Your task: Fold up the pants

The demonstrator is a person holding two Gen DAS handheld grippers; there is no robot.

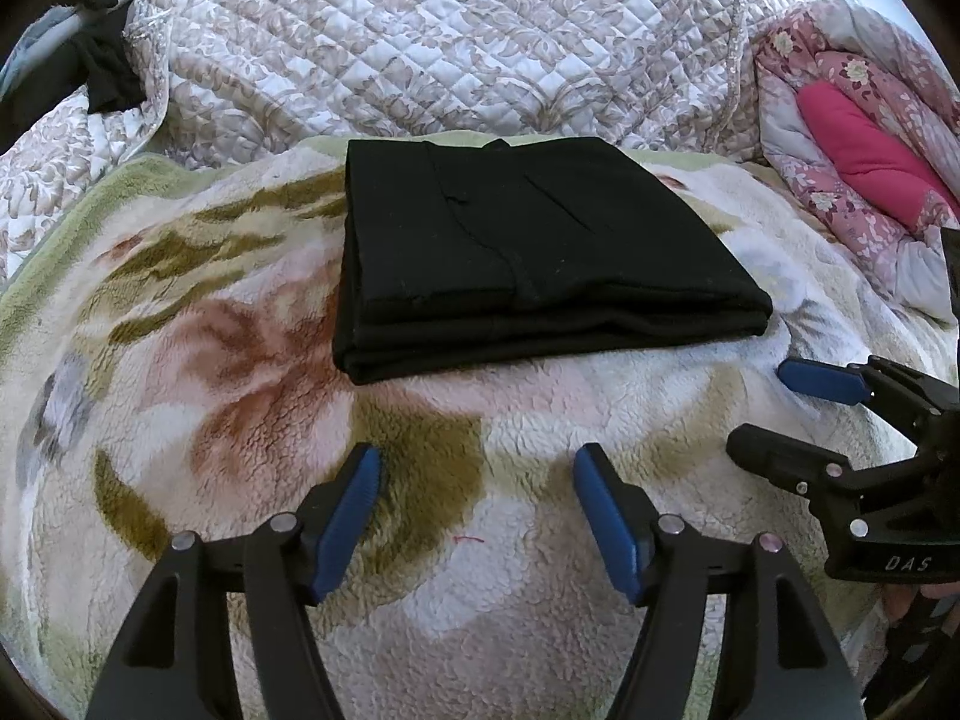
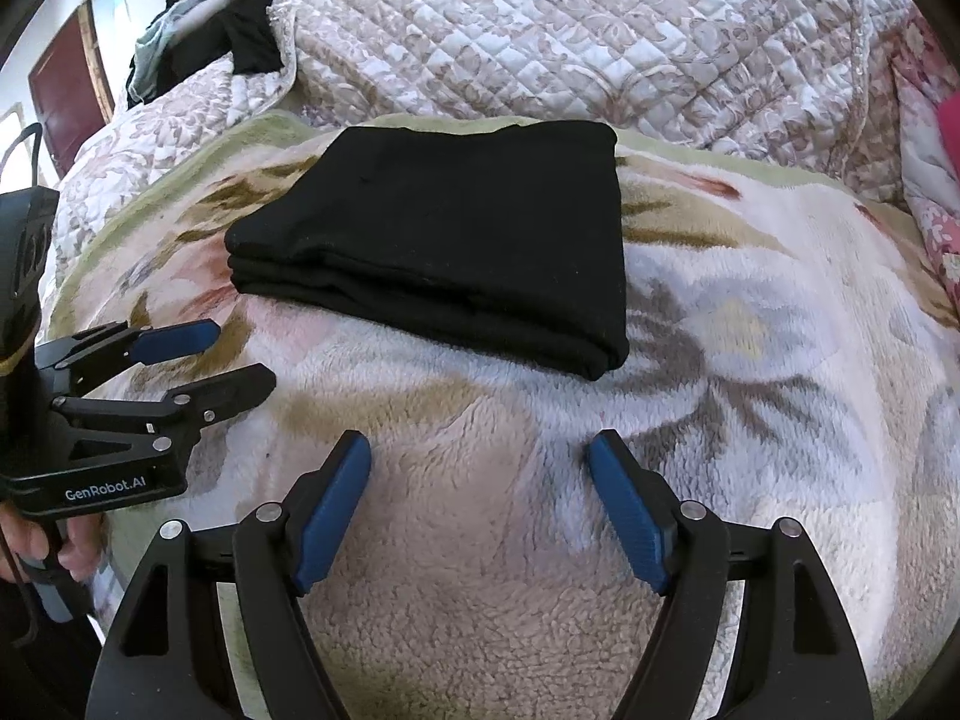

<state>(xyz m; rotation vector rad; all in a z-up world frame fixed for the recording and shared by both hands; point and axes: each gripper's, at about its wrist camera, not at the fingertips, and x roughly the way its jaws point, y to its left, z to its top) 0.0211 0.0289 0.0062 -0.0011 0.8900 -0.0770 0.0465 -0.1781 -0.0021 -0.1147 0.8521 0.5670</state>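
Where quilt [image 1: 420, 30] backs pants [image 1: 528, 252]

Both tools [image 1: 477, 468] [image 2: 478, 456] agape, empty.

You are facing a bed spread with a fleecy floral blanket [image 1: 252, 396], and a quilted patterned coverlet [image 1: 456, 30] is bunched up behind it. To your right lies a pink flowered quilt [image 1: 852, 138]; far left, daylight reaches a dark red door [image 2: 63, 90] and heaped dark clothes [image 2: 246, 24].
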